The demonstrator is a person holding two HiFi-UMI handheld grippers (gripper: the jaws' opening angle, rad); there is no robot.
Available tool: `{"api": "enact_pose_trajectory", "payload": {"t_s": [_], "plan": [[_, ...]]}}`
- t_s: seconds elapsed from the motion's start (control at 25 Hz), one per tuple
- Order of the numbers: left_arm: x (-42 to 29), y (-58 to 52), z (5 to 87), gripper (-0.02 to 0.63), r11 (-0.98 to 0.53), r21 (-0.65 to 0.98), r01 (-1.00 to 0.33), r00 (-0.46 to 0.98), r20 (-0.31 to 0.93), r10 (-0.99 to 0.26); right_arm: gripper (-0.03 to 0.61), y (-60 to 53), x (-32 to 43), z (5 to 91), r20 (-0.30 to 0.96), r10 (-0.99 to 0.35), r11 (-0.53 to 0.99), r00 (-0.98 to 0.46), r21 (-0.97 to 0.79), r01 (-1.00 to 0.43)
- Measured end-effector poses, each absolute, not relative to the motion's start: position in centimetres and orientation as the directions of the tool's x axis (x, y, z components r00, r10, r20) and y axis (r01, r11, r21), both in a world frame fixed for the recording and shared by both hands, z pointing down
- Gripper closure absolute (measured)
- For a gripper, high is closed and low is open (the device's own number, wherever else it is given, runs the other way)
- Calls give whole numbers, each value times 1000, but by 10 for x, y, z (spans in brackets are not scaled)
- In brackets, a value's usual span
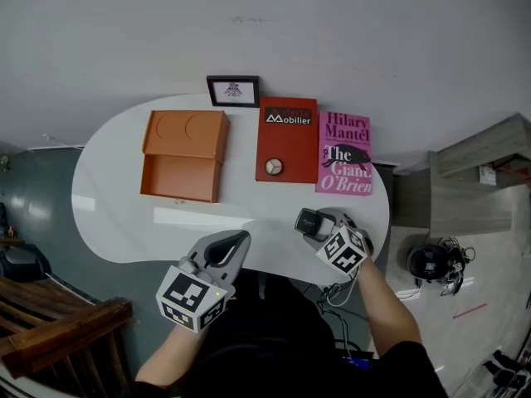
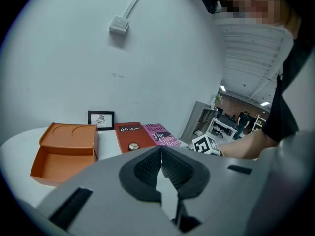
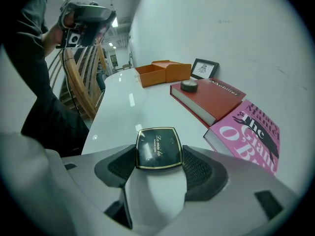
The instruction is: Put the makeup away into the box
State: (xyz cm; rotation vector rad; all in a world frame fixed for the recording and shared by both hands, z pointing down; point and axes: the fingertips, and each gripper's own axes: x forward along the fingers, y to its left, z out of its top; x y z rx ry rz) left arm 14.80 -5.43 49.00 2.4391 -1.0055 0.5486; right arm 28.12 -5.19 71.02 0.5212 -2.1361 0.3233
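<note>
R gripper: jaws spread wide, black compact lying btwn the pads on the white table, near my edge, pads right by its sides, not clamped. L gripper: jaws together, nothing in them, held off the table's edge. Orange box sits open at far left, well apart from compact.

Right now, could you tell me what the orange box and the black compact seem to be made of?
Orange box: probably matte card or leatherette; flat even colour, no glare, crisp straight walls.
Black compact: likely glossy plastic with a thin gold-toned rim; its lid reflects light.
</note>
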Motion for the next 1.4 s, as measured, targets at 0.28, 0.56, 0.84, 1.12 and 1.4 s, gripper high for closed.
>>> {"api": "enact_pose_trajectory", "payload": {"t_s": [0.28, 0.56, 0.84, 1.12, 1.4], "plan": [[144, -55, 471, 600, -622, 237, -747, 645, 483, -591, 305, -42, 289, 696, 794, -265, 851, -547, -75, -520], [126, -58, 451, 600, -607, 216, -765, 631, 441, -638, 305, -48, 285, 660, 754, -321, 846, -573, -43, -531], [74, -71, 439, 600, -570, 243, -785, 618, 383, -687, 305, -67, 235, 609, 702, -368, 857, -610, 2, -515], [-10, -86, 425, 600, -554, 221, -803, 595, 354, -721, 305, -93, 137, 576, 667, -356, 885, -654, 16, -465], [-98, -100, 423, 600, -558, 227, -798, 602, 329, -727, 305, -113, 43, 566, 677, -360, 896, -642, 59, -440]]}}
